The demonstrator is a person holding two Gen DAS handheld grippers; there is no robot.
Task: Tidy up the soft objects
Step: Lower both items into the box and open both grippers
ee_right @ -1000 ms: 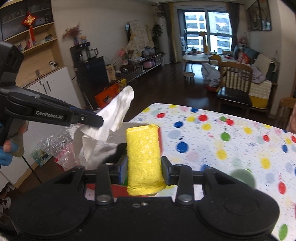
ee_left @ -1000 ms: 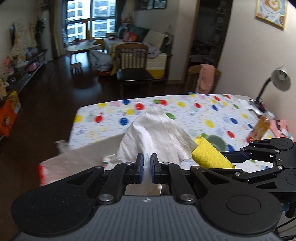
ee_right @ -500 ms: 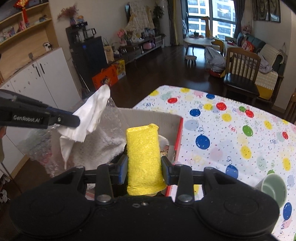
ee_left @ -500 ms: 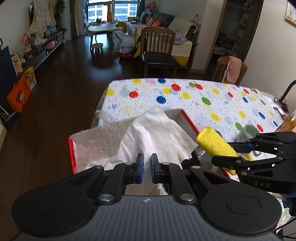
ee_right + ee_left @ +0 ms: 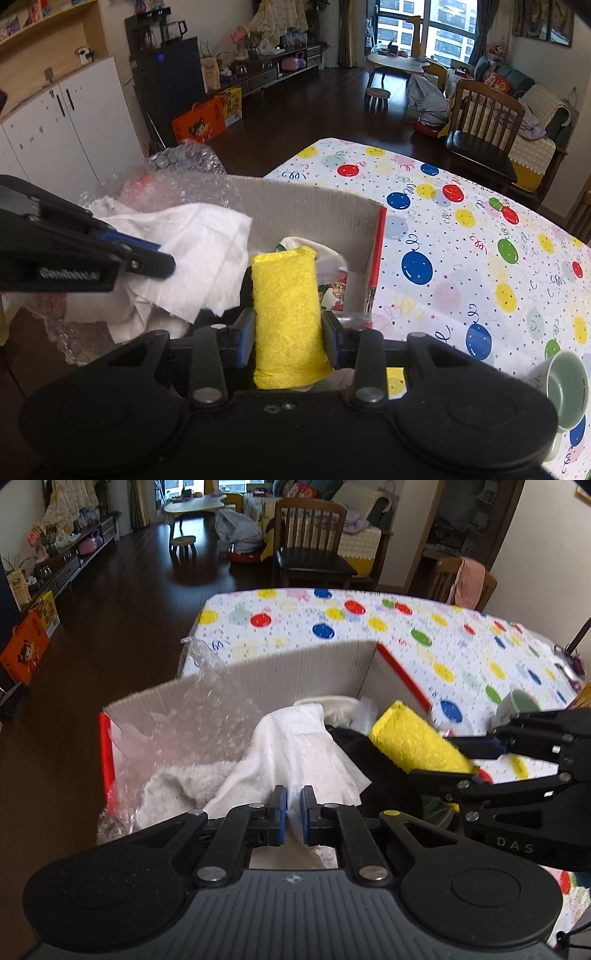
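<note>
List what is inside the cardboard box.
In the cardboard box: bubble wrap against the left wall, a fluffy white cloth, a cream item at the back and something black. The white cloth and yellow sponge held above cover the rest.

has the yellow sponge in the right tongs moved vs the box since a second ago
Yes. The yellow sponge has come down over the open cardboard box, whose far wall now rises behind it.

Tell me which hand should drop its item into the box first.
Probably left. The left tool holds the white cloth already draped over the box contents; the right tool grips the yellow sponge nearer the box's right wall.
</note>
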